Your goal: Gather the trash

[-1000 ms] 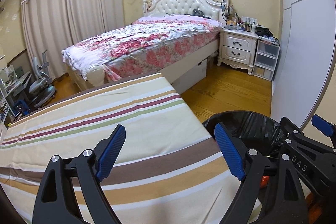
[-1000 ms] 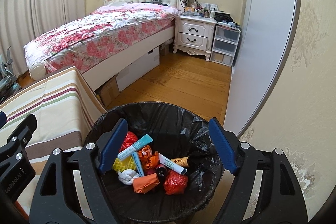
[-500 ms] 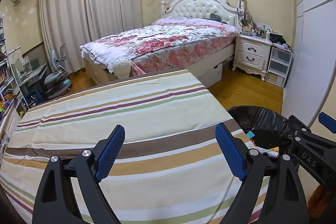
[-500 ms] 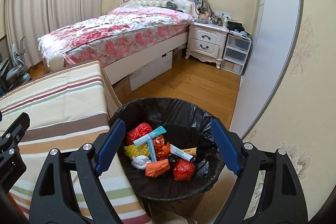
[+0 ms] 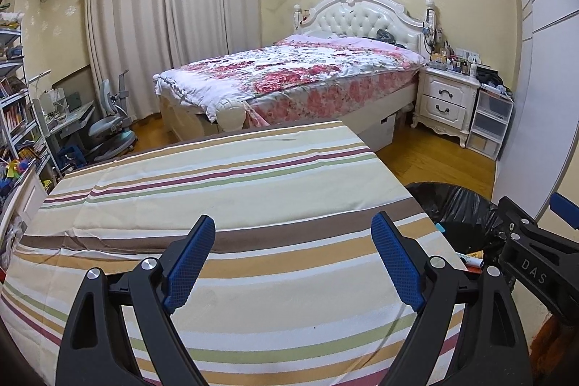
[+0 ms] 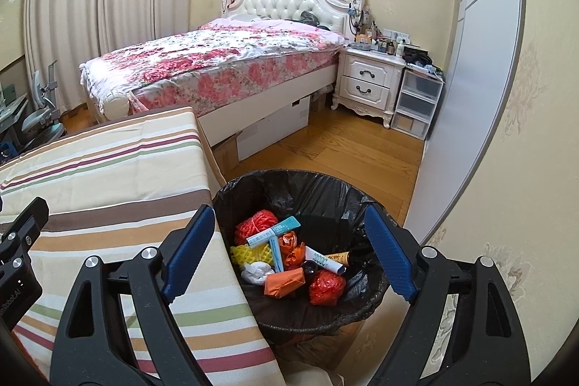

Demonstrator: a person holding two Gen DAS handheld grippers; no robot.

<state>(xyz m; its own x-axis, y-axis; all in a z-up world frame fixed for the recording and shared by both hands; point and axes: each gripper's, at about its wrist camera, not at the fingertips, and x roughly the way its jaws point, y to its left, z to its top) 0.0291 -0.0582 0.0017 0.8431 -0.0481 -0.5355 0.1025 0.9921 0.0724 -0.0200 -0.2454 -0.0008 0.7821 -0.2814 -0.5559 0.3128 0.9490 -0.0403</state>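
Trash fills the bin [image 6: 300,281], a black-lined pail standing on the wood floor just off the right edge of the striped cloth [image 6: 108,176]. Inside it, from left to right: a red net ball [image 6: 255,223], a yellow foam net [image 6: 249,254] below it, a white wad [image 6: 255,272], a teal-and-white tube [image 6: 273,232] lying across a second slim tube, an orange wrapper [image 6: 284,281], a white tube with a dark cap [image 6: 322,259], a crumpled red bag [image 6: 325,288] and a tan tube [image 6: 338,257] against the liner.

The left gripper [image 5: 293,259] hangs over the near part of the cloth, jaws spread wide with nothing between the blue pads; only bare stripes show in the gap. To its right the bin's rim and a few tube ends peek past the cloth's right edge, beside the other tool's black frame.

The right gripper [image 6: 289,248] hangs above the bin, its left pad over the cloth's right edge and its right pad over the bin's far-right rim. Its jaws have just been opening and now stand wide, gripping nothing; the trash lies well below them.

Behind, a bed [image 6: 217,67] with a floral cover, then a white nightstand [image 6: 369,82] and plastic drawers [image 6: 416,104] along the right wall.
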